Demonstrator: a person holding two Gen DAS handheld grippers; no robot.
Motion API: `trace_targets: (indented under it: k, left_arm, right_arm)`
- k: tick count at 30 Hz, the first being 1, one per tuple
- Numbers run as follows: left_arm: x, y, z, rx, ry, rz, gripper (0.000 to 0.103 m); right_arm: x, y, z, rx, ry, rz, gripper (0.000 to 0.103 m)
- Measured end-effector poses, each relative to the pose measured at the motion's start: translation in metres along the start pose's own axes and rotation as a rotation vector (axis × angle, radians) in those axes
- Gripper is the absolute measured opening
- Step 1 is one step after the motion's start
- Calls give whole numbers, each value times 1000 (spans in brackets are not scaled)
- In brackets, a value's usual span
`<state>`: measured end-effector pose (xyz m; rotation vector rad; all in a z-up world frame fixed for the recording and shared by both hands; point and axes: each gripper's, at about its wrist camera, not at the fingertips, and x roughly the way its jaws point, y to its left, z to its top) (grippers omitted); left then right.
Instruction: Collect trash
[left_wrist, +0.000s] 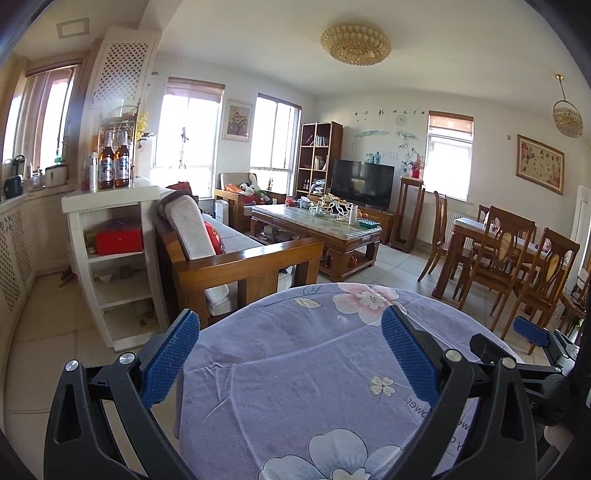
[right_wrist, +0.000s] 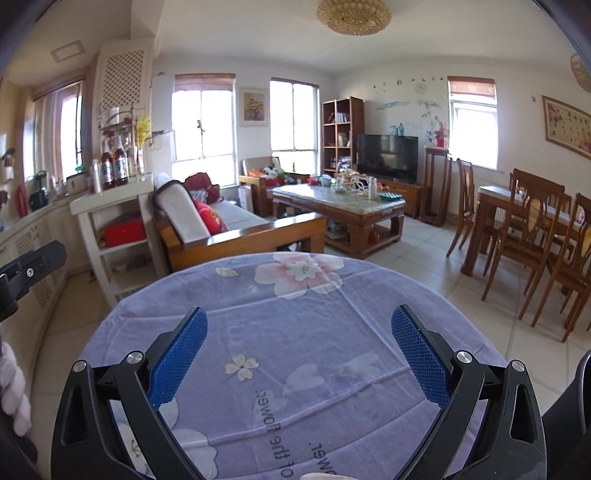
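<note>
A round table under a purple flowered cloth (left_wrist: 295, 369) fills the foreground of both wrist views; the same cloth (right_wrist: 295, 332) lies bare, with no loose trash showing on it. My left gripper (left_wrist: 290, 325) hovers open above the cloth, blue pads wide apart and nothing between them. My right gripper (right_wrist: 299, 323) is open too, over the middle of the table. In the left wrist view the right gripper's blue finger (left_wrist: 532, 332) pokes in at the right edge. In the right wrist view part of the left gripper's black body (right_wrist: 29, 273) shows at the left.
Past the table stand a wooden sofa (left_wrist: 236, 266), a white shelf unit (left_wrist: 110, 258) with bottles (left_wrist: 114, 162) on top, a cluttered coffee table (left_wrist: 317, 225), a TV (left_wrist: 362, 184) and, at right, a dining table with chairs (left_wrist: 498, 258). The floor is tiled.
</note>
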<state>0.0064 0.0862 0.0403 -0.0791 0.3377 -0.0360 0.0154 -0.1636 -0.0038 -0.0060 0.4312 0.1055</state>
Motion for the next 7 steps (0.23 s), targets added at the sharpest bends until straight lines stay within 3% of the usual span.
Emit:
trace_targets:
  k: [7]
  left_arm:
    - [4, -2, 0, -17, 25, 3, 98]
  right_arm:
    - [0, -4, -6, -5, 15, -2, 98]
